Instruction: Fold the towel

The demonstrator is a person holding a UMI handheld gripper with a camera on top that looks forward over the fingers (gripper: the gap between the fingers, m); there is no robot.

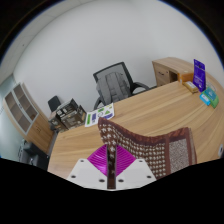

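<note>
Gripper view: gripper (112, 160) is clenched on the towel (150, 150), both magenta pads (100, 159) pinched together w/ a fold of cloth caught between them, no gap visible btwn fingers. Towel is brown w/ small pale pattern + lighter border, edge lifted at the fingers, rest draped to the right of them and down onto the wooden table (150, 112). Table runs ahead of the fingers, light wood, long. Far end on the right: a teal box (208, 98) and a purple box (199, 71) standing upright near it, can't read labels. Mid-table beyond the fingers: small green/white item (96, 116), too small to ID. Behind the table a black mesh office chair (115, 82). Left of that a 2nd dark chair (55, 104) and a wooden cabinet (20, 105) w/ panelled doors against the white wall (90, 35).
</note>
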